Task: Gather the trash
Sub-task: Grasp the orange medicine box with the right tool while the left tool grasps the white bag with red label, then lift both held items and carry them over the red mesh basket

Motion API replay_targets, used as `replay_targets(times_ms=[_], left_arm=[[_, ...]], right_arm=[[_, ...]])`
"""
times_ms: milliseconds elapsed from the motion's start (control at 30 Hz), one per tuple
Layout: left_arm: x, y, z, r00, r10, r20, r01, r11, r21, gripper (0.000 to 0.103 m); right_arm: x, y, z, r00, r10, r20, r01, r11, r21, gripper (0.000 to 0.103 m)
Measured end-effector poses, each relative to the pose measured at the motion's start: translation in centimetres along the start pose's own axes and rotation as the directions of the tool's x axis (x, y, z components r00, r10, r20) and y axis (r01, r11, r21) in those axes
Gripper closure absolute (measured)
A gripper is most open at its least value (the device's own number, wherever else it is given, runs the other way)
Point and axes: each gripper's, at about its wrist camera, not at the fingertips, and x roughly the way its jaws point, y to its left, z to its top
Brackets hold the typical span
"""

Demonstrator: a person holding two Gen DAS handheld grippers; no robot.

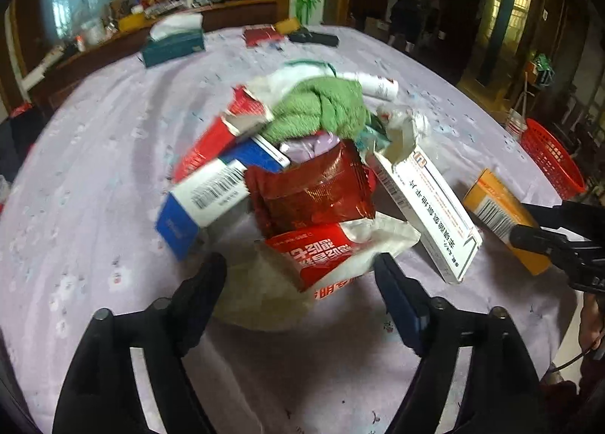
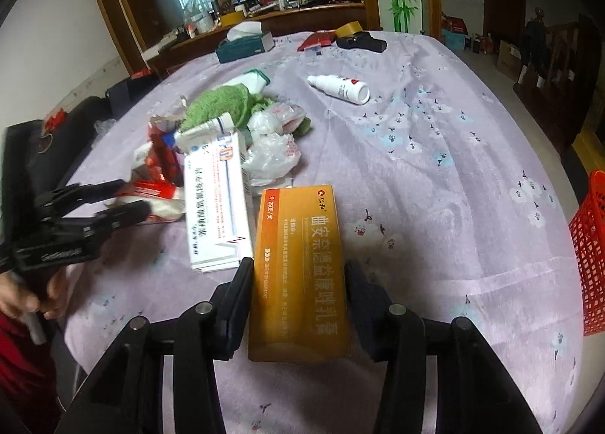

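A heap of trash lies on the purple tablecloth [image 1: 94, 154]: a red foil wrapper [image 1: 310, 192], a red-and-white packet [image 1: 325, 252], a blue-and-white box [image 1: 204, 199], a white medicine box [image 1: 427, 207] and a green towel [image 1: 321, 108]. My left gripper [image 1: 302, 275] is open, its jaws either side of the red-and-white packet. My right gripper [image 2: 298, 279] has its jaws around an orange box [image 2: 298, 263] that lies flat on the cloth; the left finger touches it, the right stands slightly off. The orange box also shows in the left wrist view [image 1: 499, 214].
A red plastic basket [image 2: 590, 256] stands at the table's right edge. A white spray bottle [image 2: 340, 87], a teal tissue box [image 2: 245, 44], a red packet [image 2: 317, 40] and a black case [image 2: 361, 41] lie farther back. A dark chair [image 2: 49, 139] stands at left.
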Motion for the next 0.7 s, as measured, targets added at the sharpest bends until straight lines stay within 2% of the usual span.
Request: replay_targets(times_ms=[100,167,200,267,367,467,600,633,700], left_arm=[[0.0,-0.6,-0.3,1.0,-0.012,-0.008,0.012,1.0,0.003,0.024],[-0.2,-1.2,-0.7,1.0,0.001,-0.016,-0.001,1.0,-0.007,0.031],[-0.5,-1.5,-1.0,1.0,-0.017,-0.025,0.017,1.0,-0.016,0.034],[-1.2,-1.9,-1.3,0.997,-0.064,-0.03,0.063,0.997,-0.037,0.045],[-1.7,-2.4,-1.4,0.998,-0.065,-0.023,0.065,0.998,-0.026,0.045],[-0.8,-1.8,-1.0,0.999,-0.026,-0.034,0.024,0.997,-0.069,0.041],[0.7,-1.0,-0.7,0.997,-0.053,-0.05,0.048,0.993,-0.106,0.041],[0.8,-1.1,-0.7,0.998,-0.051,-0.046,0.046,0.993,-0.105,0.042],[0.7,-1.3,-1.0,0.999,-0.039,-0.028,0.035,0.993,-0.113,0.051]], right_arm=[[-0.5,0.1,-0.3,1.0,0.016,0.005,-0.016,1.0,0.002,0.051],[-0.8,0.2,-0.5,1.0,0.015,0.013,-0.015,1.0,0.0,0.051],[-0.9,0.2,-0.5,1.0,0.019,0.015,-0.019,1.0,0.002,0.051],[-1.0,0.1,-0.6,0.999,0.034,0.02,-0.034,0.999,0.005,0.051],[-1.0,0.1,-0.6,0.999,0.024,0.027,-0.024,1.0,-0.001,0.051],[-1.0,0.1,-0.6,0.999,0.031,0.029,-0.031,0.999,0.004,0.051],[-1.3,0.2,-0.9,0.999,0.041,0.034,-0.041,0.999,0.005,0.051],[-1.3,0.2,-0.9,0.999,0.041,0.034,-0.041,0.999,0.005,0.051],[-1.6,0.1,-1.0,0.998,0.048,0.04,-0.048,0.999,0.009,0.051]])
